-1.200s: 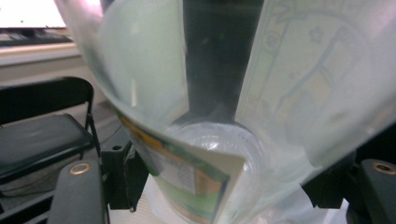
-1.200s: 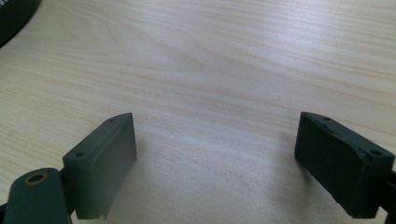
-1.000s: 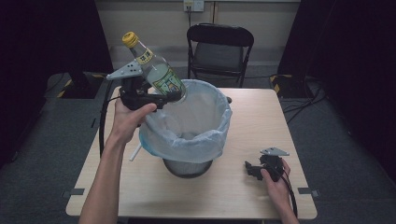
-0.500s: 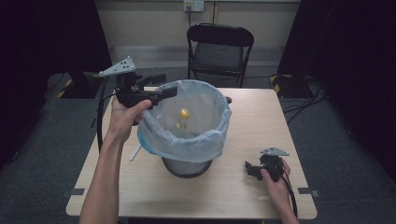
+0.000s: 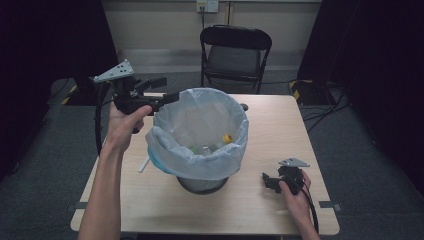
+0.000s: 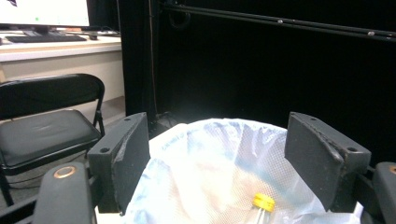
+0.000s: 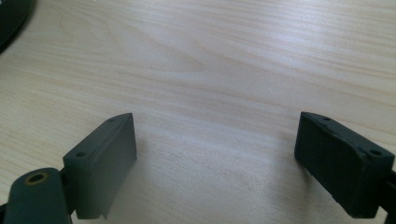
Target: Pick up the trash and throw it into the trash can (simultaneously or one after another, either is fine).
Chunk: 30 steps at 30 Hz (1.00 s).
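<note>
A bin lined with a pale blue bag (image 5: 200,155) stands in the middle of the wooden table (image 5: 280,125). A clear bottle with a yellow cap (image 5: 227,138) lies at the bottom of the bag; the cap (image 6: 264,202) is also in the left gripper view. My left gripper (image 5: 162,90) is held in the air at the bin's far left rim, open and empty, its jaws pointing over the bag (image 6: 210,172). My right gripper (image 5: 267,181) rests low on the table to the right of the bin, open, with bare wood (image 7: 215,135) between its jaws.
A black folding chair (image 5: 235,47) stands behind the table. A white stick-like object (image 5: 144,164) lies on the table left of the bin's base. Cables trail on the dark floor at the right (image 5: 330,107).
The left gripper let go of the bottle, which dropped into the bag and now lies at its bottom. The left jaws went from shut on the bottle to open. The right gripper stayed put.
</note>
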### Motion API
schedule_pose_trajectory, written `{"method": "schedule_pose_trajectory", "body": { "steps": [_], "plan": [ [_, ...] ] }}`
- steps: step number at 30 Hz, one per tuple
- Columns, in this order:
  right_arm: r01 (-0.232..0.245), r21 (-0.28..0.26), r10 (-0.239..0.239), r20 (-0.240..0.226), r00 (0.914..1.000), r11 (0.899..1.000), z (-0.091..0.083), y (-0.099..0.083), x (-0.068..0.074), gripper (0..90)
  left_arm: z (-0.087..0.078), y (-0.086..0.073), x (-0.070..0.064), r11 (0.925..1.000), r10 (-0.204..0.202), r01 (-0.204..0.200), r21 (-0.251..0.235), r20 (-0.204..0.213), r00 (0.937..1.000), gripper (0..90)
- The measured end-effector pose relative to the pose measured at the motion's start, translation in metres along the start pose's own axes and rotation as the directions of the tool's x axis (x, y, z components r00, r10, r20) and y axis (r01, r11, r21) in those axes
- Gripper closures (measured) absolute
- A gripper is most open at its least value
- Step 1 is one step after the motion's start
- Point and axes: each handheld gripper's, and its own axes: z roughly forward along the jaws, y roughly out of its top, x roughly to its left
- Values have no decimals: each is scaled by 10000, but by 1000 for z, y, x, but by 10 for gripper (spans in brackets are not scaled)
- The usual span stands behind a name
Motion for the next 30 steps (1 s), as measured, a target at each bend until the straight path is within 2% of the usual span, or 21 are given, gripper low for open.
{"method": "schedule_pose_trajectory", "body": {
  "steps": [3, 6, 8, 13, 19, 21, 24, 26, 30],
  "plan": [
    [-11, 0, 11, 8, 10000, 10000, 0, 0, 0, 119, -8, -1, 4, 9999, 2, -4, -108, -208, 9998, 219],
    [-12, 8, 12, -7, 10000, 10000, 0, 0, 0, 119, -17, -3, 9, 9996, -133, 129, -235, -144, 9998, 257],
    [-5, -3, 5, 8, 10000, 10000, 0, 0, 0, 119, -22, -6, 12, 9997, -147, 139, -203, -399, 9991, 248],
    [-17, -2, 17, 12, 10000, 10000, 0, 0, 0, 119, -32, -12, 19, 9996, -250, 239, -165, -687, 9973, 237],
    [-15, 0, 15, 11, 10000, 10000, 0, 0, 0, 119, -52, -27, 31, 9980, -612, 587, -225, -1352, 9889, 249],
    [-2, -5, 2, 7, 10000, 10000, 0, 0, 0, 119, -59, -31, 35, 9982, -589, 570, -173, -1447, 9877, 267],
    [3, -8, -3, 9, 10000, 10000, 0, 0, 0, 119, -66, -37, 39, 9976, -691, 675, -149, -1746, 9822, 276],
    [-5, -4, 5, 8, 10000, 10000, 0, 0, 0, 119, -69, -44, 42, 9965, -834, 827, -119, -1946, 9773, 277],
    [-13, -4, 13, 12, 10000, 10000, 0, 0, 0, 119, -76, -61, 50, 9948, -887, 985, 279, -2440, 9657, 279]
  ]
}}
